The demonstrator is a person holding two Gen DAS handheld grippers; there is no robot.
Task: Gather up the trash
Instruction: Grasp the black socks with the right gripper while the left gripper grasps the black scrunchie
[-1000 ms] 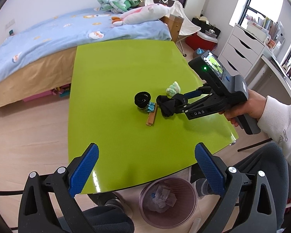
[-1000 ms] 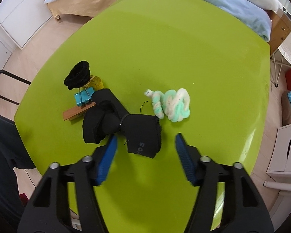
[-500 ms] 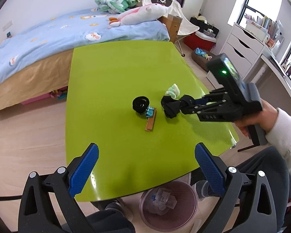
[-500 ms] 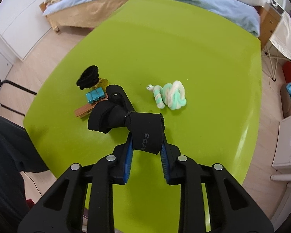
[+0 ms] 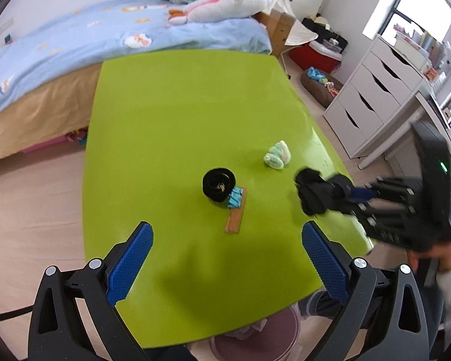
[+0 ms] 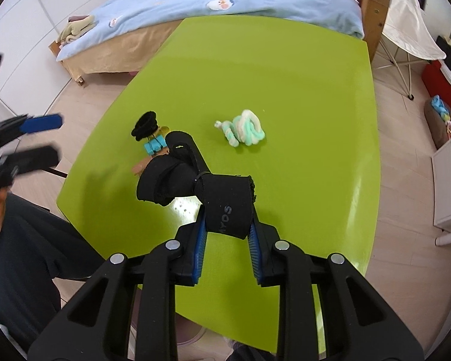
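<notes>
Right wrist, black fabric strap (image 6: 225,207), rolled, white lettering

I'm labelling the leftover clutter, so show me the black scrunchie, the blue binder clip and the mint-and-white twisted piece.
black scrunchie (image 5: 219,183): left wrist view, on its fuzzy ring.
blue binder clip (image 5: 235,197): left wrist view, on its blue body.
mint-and-white twisted piece (image 6: 246,128): right wrist view, on its coiled middle.

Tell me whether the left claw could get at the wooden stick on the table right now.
Probably yes. The left claw is open and empty, and bare green table lies between it and the wooden stick. The right claw, shut on the black strap, is off to the side.
</notes>
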